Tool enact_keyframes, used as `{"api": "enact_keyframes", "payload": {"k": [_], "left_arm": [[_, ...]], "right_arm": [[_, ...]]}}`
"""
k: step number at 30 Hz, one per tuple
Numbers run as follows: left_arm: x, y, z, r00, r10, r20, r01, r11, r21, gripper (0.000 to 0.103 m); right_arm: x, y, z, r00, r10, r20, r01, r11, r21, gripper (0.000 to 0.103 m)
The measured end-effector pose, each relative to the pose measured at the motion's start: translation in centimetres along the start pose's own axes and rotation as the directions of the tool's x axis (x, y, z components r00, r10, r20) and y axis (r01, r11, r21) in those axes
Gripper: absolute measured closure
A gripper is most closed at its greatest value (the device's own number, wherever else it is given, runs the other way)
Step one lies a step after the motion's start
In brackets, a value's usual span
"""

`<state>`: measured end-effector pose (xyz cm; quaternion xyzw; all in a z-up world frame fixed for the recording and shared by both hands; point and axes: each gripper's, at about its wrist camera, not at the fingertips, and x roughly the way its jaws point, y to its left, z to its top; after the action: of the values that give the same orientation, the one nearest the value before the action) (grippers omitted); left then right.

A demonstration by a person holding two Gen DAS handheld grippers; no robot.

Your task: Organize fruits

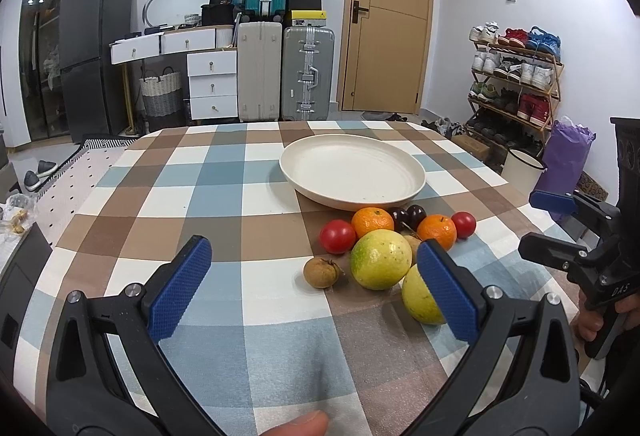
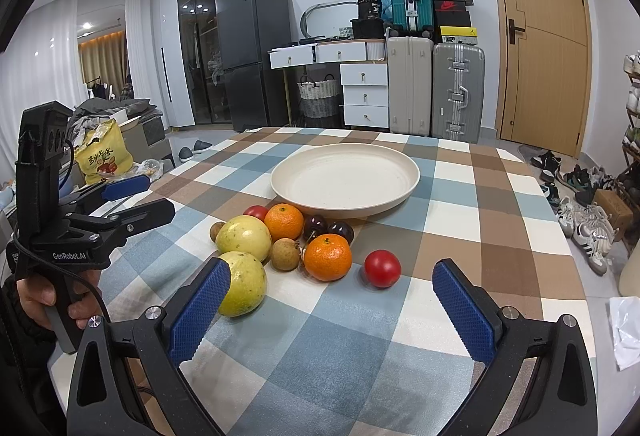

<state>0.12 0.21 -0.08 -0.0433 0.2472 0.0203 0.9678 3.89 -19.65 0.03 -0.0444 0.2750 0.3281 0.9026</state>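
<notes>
1. left claw (image 1: 316,280) fingers spread apart, empty, low over the worktop (image 1: 200,196) near edge.
2. right claw (image 2: 332,300) likewise apart, holding nothing.
3. fruits (image 2: 288,248) clustered mid-worktop, just beyond both claws.
4. cream plate (image 2: 344,180) bare, touching the cluster's far side, toward the far edge.

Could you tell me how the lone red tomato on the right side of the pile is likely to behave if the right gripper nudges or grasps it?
The red tomato looks round and glossy, so it would probably roll on the checked tablecloth. Its smooth skin may slip against the pads. Standing apart from the orange, it seems easy to straddle.
</notes>
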Motion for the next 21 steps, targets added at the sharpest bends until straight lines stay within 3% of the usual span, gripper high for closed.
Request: {"api": "enact_keyframes", "payload": {"k": [21], "left_arm": [[0.57, 0.09, 0.01, 0.999, 0.008, -0.032, -0.009, 1.000, -0.014, 0.001]], "right_arm": [[0.27, 0.39, -0.67, 1.000, -0.007, -0.004, 0.006, 1.000, -0.013, 0.000]]}}
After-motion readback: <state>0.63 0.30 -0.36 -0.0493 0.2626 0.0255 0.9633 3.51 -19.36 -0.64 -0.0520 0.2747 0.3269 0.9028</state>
